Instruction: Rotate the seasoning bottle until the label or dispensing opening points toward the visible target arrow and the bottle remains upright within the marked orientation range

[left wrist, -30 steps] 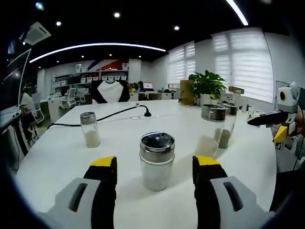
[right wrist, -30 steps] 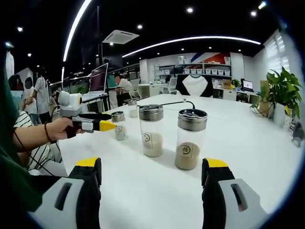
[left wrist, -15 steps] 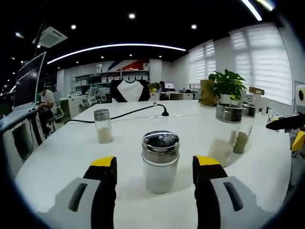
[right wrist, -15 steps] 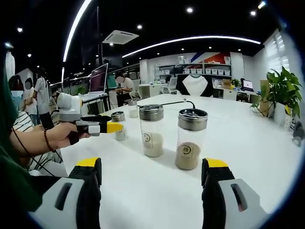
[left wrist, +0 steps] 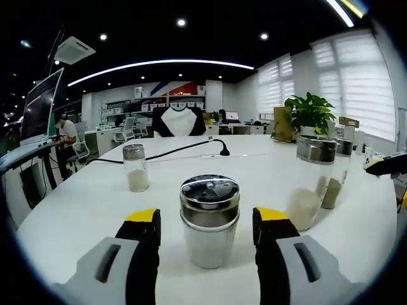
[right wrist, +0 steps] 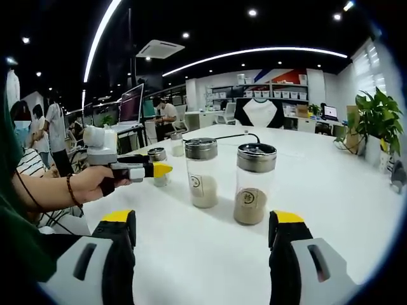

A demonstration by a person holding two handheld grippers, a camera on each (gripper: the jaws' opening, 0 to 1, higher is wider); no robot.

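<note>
Between the left gripper point(left wrist: 206, 219)'s wide-open jaws stands the seasoning bottle point(left wrist: 209, 220), upright on the white table point(left wrist: 82, 210), touching neither jaw. Over on the right gripper point(right wrist: 202, 232), jaws also spread wide, two tall glass jars point(right wrist: 255, 183) just ahead.

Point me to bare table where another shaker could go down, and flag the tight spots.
Free: the wide white stretch between the small shaker and the cable; also the table from the brown-filled jar toward the plant. Crowded: the two tall jars stand close together, and the near shaker sits between the left tongs.
</note>
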